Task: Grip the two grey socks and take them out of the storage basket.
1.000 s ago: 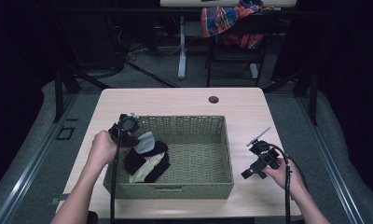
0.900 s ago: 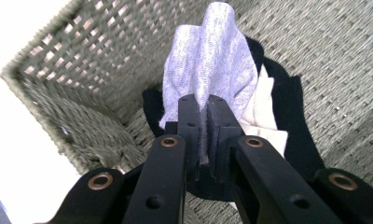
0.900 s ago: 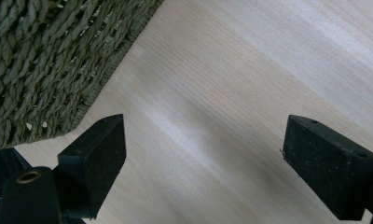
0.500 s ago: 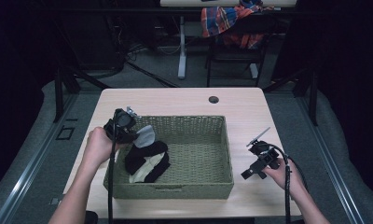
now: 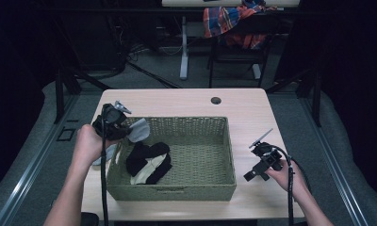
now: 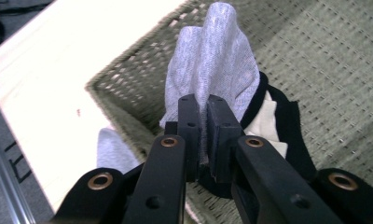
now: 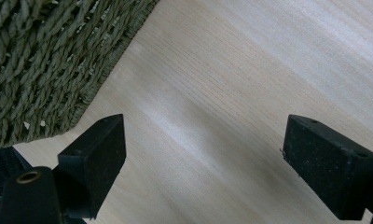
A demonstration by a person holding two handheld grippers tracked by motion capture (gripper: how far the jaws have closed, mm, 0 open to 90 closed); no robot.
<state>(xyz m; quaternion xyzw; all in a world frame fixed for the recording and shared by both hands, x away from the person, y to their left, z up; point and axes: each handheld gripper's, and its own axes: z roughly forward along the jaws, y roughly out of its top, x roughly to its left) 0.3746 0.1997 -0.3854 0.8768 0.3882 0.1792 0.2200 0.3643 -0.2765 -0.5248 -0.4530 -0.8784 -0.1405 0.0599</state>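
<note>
My left gripper is shut on a grey sock and holds it up over the left rim of a woven basket. A further grey piece of cloth hangs outside that rim; whether it belongs to the same sock is unclear. A black and cream sock lies on the basket floor below. My right gripper is open above bare table right of the basket, with nothing between its jaws.
The basket's corner lies close to my right gripper's left jaw. The wooden table has a round cable hole at the back. Behind the table, a chair with plaid cloth stands on the floor.
My left gripper has lifted the grey sock and carried it left, from inside the basket to over its left rim. The right gripper has stayed put.
</note>
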